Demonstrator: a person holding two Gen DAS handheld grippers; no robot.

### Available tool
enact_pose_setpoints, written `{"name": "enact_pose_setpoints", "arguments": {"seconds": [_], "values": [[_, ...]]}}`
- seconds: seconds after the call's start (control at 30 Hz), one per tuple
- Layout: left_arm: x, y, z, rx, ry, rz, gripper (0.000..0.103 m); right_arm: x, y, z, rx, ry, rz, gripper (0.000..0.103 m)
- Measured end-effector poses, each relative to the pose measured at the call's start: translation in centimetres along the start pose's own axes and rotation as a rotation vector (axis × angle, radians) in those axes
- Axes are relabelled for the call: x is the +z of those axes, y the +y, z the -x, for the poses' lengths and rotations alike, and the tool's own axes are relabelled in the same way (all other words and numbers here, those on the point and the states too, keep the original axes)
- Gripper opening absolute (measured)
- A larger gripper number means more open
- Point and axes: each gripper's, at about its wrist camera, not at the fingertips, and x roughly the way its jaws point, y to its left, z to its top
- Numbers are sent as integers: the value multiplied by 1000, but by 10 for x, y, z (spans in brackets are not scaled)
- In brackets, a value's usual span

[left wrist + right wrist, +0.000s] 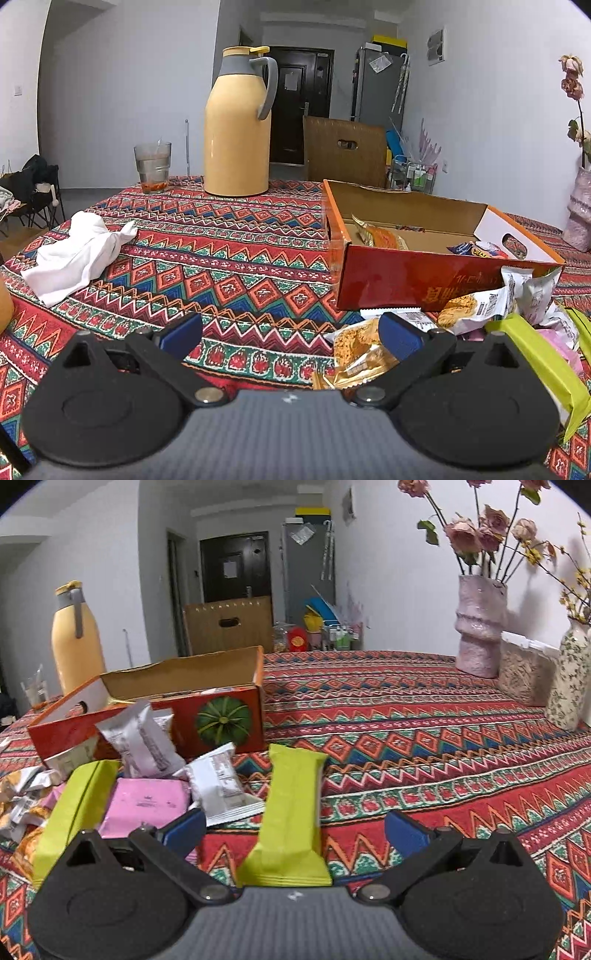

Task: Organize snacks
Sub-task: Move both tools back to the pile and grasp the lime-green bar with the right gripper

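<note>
An open orange cardboard box (417, 288) (221, 716) sits on the patterned tablecloth with a few snack packets inside. A pile of snacks lies in front of it: white packets (142, 738), a pink packet (146, 803), lime-green bars (74, 812). One lime-green bar (290, 812) lies between the fingers of my open right gripper (295, 829). My left gripper (291, 336) is open and empty, its right finger beside a golden cracker packet (356, 354) at the pile's left edge.
A yellow thermos (236, 125) and a glass (152, 167) stand at the table's far side. A crumpled white cloth (77, 251) lies at left. Vases with flowers (478, 627) and a container (524, 675) stand at the right edge.
</note>
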Motion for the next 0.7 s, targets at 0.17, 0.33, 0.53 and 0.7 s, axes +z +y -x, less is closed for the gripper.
{"name": "enact_pose_setpoints", "arguments": {"seconds": [0.17,0.33,0.53,0.7], "values": [[-2,3,-3,4,-1,23,103,13,2,-16,-47,23,16,103],[-2,4,-2,6,-3,34,103,22,-5,-46,-78,83,-45,87],[-3,6,-5,0,11,46,103,14,2,-57,-94,102,-18,76],[-3,7,-4,4,5,50,103,14,6,-56,-75,101,9,64]]}}
